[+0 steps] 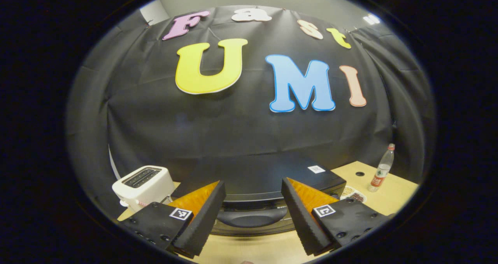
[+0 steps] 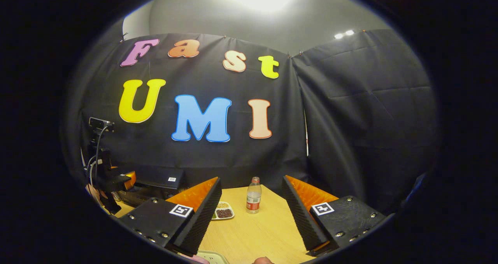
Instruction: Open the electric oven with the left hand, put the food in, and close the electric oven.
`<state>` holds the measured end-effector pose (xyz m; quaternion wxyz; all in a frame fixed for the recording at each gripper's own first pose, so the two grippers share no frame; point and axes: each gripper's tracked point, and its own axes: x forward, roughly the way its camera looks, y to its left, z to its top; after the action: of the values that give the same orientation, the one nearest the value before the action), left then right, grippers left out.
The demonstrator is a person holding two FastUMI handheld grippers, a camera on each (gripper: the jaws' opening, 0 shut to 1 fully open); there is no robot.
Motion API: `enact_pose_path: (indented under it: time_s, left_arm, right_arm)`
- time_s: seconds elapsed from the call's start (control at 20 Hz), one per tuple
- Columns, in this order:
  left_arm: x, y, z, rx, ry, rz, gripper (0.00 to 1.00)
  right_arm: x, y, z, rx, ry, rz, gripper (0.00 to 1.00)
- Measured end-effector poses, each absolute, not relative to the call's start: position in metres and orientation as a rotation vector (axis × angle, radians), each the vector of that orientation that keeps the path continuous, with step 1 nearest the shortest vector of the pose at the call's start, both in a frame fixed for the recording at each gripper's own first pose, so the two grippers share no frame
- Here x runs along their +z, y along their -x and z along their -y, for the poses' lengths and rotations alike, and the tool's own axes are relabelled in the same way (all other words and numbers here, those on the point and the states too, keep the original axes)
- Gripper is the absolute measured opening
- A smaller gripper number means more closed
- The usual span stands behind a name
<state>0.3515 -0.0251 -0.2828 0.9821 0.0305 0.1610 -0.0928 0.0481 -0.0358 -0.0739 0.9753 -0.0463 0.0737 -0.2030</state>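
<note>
L gripper (image 1: 253, 217): jaws spread wide, empty, lined up w/ oven door handle (image 1: 252, 216) so they can hook it. Electric oven (image 1: 272, 182) shut, on table. R gripper (image 2: 251, 221): spread, empty, held back; food plate (image 2: 223, 211) just right of oven, beside water bottle (image 2: 253, 196).

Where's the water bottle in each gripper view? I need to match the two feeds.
Left gripper view: bottle stands at the far right on the table, right of the oven.
Right gripper view: bottle stands near centre, between the open fingers.
Shared landmark: the food plate, just left of the bottle in both.
</note>
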Motion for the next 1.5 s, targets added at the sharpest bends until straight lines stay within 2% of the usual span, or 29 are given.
enact_pose_path:
  time_s: [0.05, 0.25, 0.3, 0.4, 0.45, 0.5, 0.65, 0.7, 0.75, 0.8, 0.95, 1.0, 1.1, 1.4, 1.45, 1.5]
  left_arm:
    - [-0.289, -0.354, 0.025, -0.187, -0.063, -0.33, 0.98]
    - [-0.319, -0.354, 0.021, -0.177, -0.062, -0.375, 1.0]
    - [-0.325, -0.354, 0.021, -0.177, -0.057, -0.387, 0.97]
    - [-0.333, -0.352, 0.019, -0.168, -0.061, -0.402, 1.0]
    - [-0.331, -0.354, 0.02, -0.17, -0.065, -0.38, 0.92]
    - [-0.333, -0.353, 0.02, -0.171, -0.072, -0.387, 0.97]
    - [-0.331, -0.35, 0.02, -0.171, -0.067, -0.37, 0.98]
    - [-0.332, -0.348, 0.02, -0.17, -0.068, -0.377, 0.98]
    - [-0.331, -0.346, 0.02, -0.169, -0.069, -0.372, 0.98]
    - [-0.331, -0.342, 0.019, -0.168, -0.067, -0.377, 0.99]
    - [-0.33, -0.326, 0.017, -0.169, -0.074, -0.371, 1.0]
    - [-0.332, -0.32, 0.017, -0.171, -0.077, -0.371, 0.92]
    - [-0.333, -0.306, 0.016, -0.165, -0.074, -0.38, 1.0]
    - [-0.347, -0.266, 0.014, -0.162, -0.076, -0.428, 1.0]
    - [-0.35, -0.259, 0.013, -0.161, -0.081, -0.445, 0.92]
    - [-0.354, -0.252, 0.013, -0.16, -0.083, -0.455, 0.98]
  right_arm:
    - [-0.074, -0.046, 0.036, -0.418, 0.101, -0.148, 0.95]
    - [-0.076, -0.042, 0.037, -0.445, 0.128, -0.15, 0.95]
    - [-0.076, -0.042, 0.036, -0.448, 0.123, -0.151, 0.95]
    - [-0.079, -0.043, 0.034, -0.448, 0.117, -0.156, 0.95]
    - [-0.081, -0.044, 0.033, -0.446, 0.121, -0.16, 0.95]
    - [-0.082, -0.045, 0.032, -0.442, 0.126, -0.163, 0.95]
    - [-0.082, -0.048, 0.026, -0.426, 0.13, -0.163, 0.95]
    - [-0.082, -0.05, 0.023, -0.417, 0.128, -0.161, 0.9]
    - [-0.082, -0.052, 0.021, -0.407, 0.129, -0.159, 0.9]
    - [-0.081, -0.053, 0.018, -0.397, 0.13, -0.158, 0.95]
    - [-0.08, -0.055, 0.015, -0.374, 0.124, -0.156, 0.95]
    - [-0.079, -0.054, 0.015, -0.37, 0.121, -0.153, 0.95]
    - [-0.08, -0.055, 0.015, -0.357, 0.114, -0.157, 0.95]
    - [-0.084, -0.047, 0.015, -0.317, 0.106, -0.169, 0.95]
    - [-0.085, -0.046, 0.015, -0.307, 0.102, -0.173, 0.95]
    - [-0.087, -0.045, 0.013, -0.296, 0.097, -0.178, 0.95]
